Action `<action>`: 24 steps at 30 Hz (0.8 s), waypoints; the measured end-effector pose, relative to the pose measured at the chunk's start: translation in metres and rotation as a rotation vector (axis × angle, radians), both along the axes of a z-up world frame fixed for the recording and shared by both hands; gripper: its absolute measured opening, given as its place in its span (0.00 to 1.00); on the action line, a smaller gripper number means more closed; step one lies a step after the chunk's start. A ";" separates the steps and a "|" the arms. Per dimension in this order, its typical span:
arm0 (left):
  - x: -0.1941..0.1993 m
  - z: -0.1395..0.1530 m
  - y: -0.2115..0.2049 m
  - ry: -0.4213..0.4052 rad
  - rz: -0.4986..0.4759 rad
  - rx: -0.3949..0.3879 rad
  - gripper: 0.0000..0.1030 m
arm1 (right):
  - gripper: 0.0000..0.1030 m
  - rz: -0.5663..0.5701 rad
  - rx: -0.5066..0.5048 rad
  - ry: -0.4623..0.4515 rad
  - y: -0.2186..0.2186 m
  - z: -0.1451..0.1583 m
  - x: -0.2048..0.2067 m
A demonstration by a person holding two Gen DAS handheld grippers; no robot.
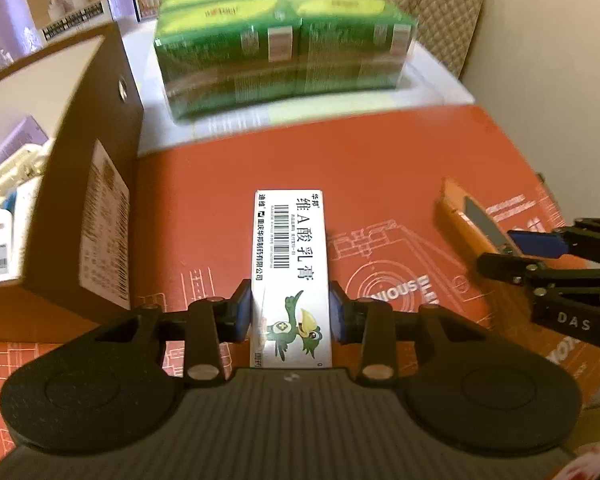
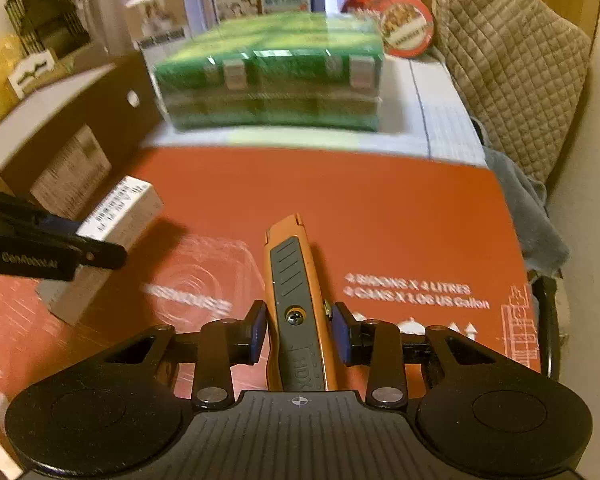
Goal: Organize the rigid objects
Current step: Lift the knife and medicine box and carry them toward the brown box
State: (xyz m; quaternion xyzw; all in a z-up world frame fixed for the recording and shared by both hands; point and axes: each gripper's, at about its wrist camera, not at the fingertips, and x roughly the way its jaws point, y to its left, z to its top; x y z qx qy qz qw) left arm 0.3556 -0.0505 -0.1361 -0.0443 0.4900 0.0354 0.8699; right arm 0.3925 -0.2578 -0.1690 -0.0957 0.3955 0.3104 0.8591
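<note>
white ointment carton [image 1: 290,276] sits pinched between the blue pads of the left gripper [image 1: 291,312], long axis pointing away from the camera, toward the green multipack [image 1: 280,48]. the right wrist view shows its near end off the red cardboard sheet [image 1: 380,168], shadow underneath, so it reads as lifted, not dragged. landmark for everything below is the green multipack.

orange utility knife [image 2: 296,300] lies on the side of the carton away from the brown box [image 1: 80,184], also nose toward the multipack. right gripper [image 2: 300,332] has its pads pressed on the knife's flanks near the screw; jaws nearly together, clamping it. can't tell whether the knife is off the sheet.

judgement: step in hand is the carry-off after both pickups. notes for doing it well:
- carton is thin card and crushable, grip is at the near third, far end is cantilevered. keep the wrist steady, no fast roll, or it pivots in the pads.
- knife body tapers and looks slick; the grip near the screw seems balanced. keep it level so it doesn't slide forward.
- the two grippers are close; separate them before swinging either one.
- brown box stands just beside the carton, on the left of the multipack; clear its edge before moving across.
</note>
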 end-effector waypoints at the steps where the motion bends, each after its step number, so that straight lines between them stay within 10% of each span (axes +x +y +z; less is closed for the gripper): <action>1: -0.004 0.006 0.001 -0.014 0.001 -0.002 0.32 | 0.31 0.004 0.014 -0.001 0.002 0.005 -0.001; 24: -0.089 0.119 0.142 -0.249 0.215 0.041 0.32 | 0.31 0.234 0.269 0.018 0.157 0.110 -0.045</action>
